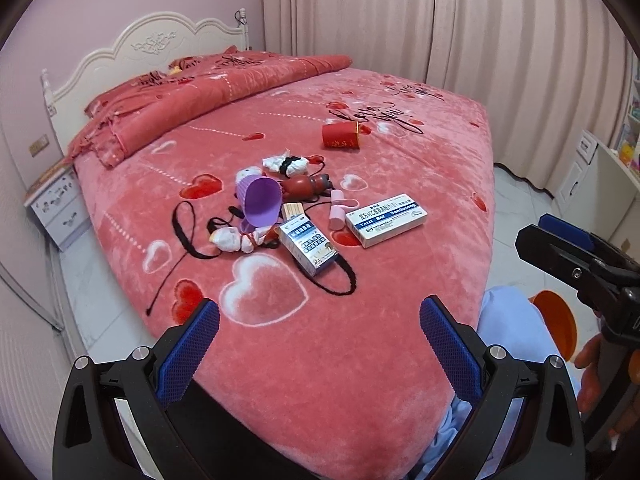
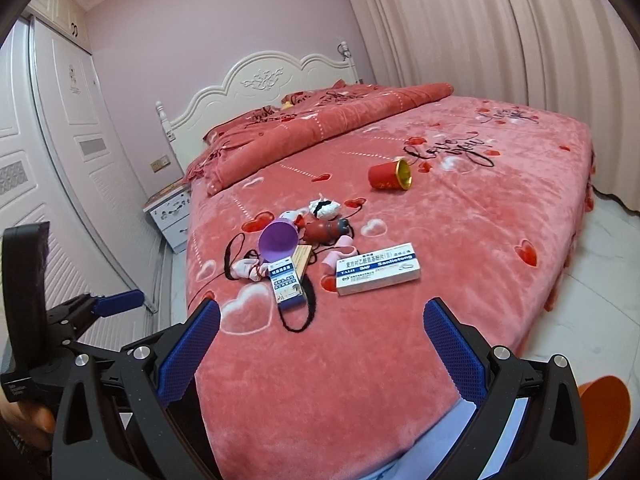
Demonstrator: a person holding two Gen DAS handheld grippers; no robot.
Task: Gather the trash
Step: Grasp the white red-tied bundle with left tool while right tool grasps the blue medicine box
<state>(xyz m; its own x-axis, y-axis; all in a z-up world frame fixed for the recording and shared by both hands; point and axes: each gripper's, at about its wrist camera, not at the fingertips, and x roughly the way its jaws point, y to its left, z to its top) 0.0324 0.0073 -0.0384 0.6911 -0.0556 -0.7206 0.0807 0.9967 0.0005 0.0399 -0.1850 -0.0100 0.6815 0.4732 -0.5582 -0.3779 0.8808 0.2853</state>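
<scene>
Both spread wide, empty: left gripper, right gripper. Risk: black cord snagging near medicine box, dragging neighbours.

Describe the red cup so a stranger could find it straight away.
Start at the pink bed and look past the pile of trash in its middle, towards the black "love you" lettering. The red cup lies there on its side, alone, the only piece with a gold rim.
</scene>
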